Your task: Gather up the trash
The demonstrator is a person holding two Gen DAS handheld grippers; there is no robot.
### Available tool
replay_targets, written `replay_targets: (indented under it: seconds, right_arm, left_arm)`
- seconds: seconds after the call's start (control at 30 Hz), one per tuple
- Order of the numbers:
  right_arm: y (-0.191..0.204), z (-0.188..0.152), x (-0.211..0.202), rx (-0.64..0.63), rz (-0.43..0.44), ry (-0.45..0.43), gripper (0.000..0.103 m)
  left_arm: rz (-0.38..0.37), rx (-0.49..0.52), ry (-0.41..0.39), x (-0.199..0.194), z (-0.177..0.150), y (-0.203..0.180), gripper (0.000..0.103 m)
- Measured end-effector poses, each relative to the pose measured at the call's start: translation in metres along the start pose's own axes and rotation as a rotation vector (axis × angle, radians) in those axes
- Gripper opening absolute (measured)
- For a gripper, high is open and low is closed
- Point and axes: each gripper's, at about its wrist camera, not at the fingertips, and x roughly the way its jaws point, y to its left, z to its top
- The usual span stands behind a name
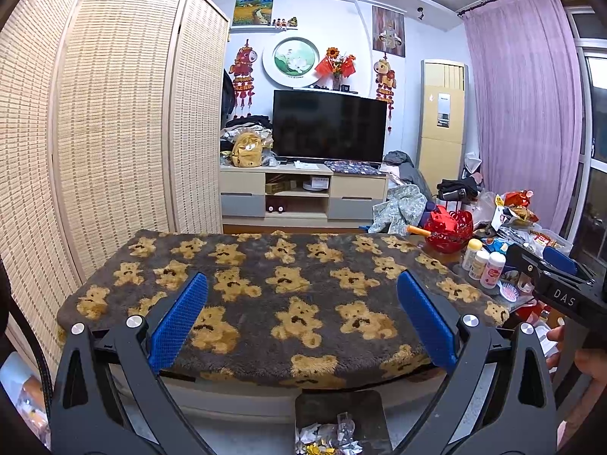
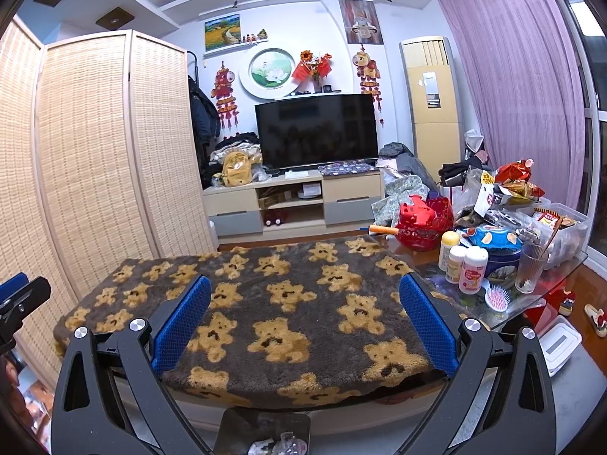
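My left gripper is open and empty, held above the near part of a table covered with a grey teddy-bear blanket. My right gripper is open and empty too, above the same blanket. A dark bin stands on the floor below the table's near edge, with crumpled paper and foil scraps in it. The bin also shows in the right wrist view, holding paper and clear plastic scraps. The right gripper's body shows at the right edge of the left wrist view.
The table's right end is crowded: a red basket, white bottles, a blue tin, a glass, a pink hairbrush, snack bags. A folding screen stands left. A TV is behind.
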Motion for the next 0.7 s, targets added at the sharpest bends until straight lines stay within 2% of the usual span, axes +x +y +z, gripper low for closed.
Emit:
replay_targets:
  seconds: [0.7]
  right_arm:
    - [0.013, 0.000, 0.002, -0.002, -0.006, 0.011, 0.100]
  left_arm:
    - [0.007, 0.002, 0.025, 0.001, -0.001, -0.007, 0.095]
